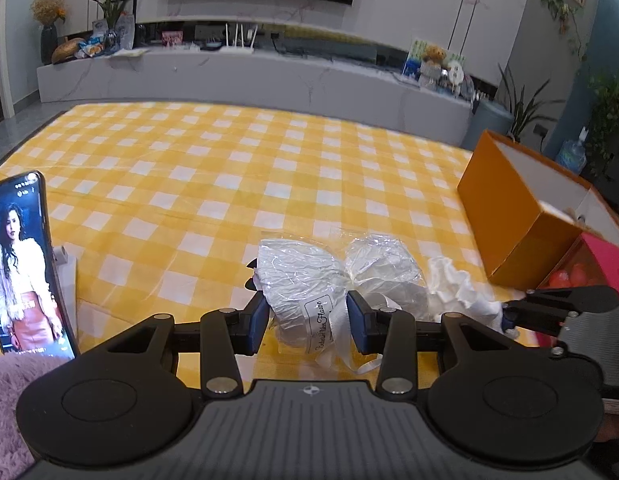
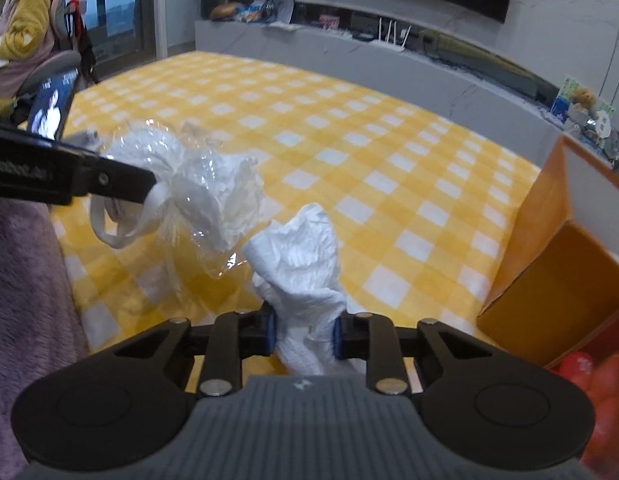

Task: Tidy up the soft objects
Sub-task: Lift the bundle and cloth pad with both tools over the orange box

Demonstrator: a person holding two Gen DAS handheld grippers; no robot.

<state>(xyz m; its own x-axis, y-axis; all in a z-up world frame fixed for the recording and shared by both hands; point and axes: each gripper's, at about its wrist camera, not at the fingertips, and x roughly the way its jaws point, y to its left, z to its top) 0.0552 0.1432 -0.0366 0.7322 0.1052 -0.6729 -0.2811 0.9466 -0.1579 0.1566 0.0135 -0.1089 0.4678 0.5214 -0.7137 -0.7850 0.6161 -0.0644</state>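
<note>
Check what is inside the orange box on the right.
The orange box shows only bare white and orange inner walls; its bottom is out of sight. Nothing soft is visibly inside, and the white cloth remains outside.

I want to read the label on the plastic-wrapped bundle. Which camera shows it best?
The left wrist view: the bundle faces the camera between the left gripper fingers, label partly readable. The right wrist view shows it side-on, label hidden.

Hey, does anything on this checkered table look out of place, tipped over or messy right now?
The orange box at the right edge sits tilted, open side up. A phone stands propped at the left, its screen lit. The left gripper holds a plastic-wrapped bundle; the right gripper holds a crumpled white cloth. Nothing looks spilled.
</note>
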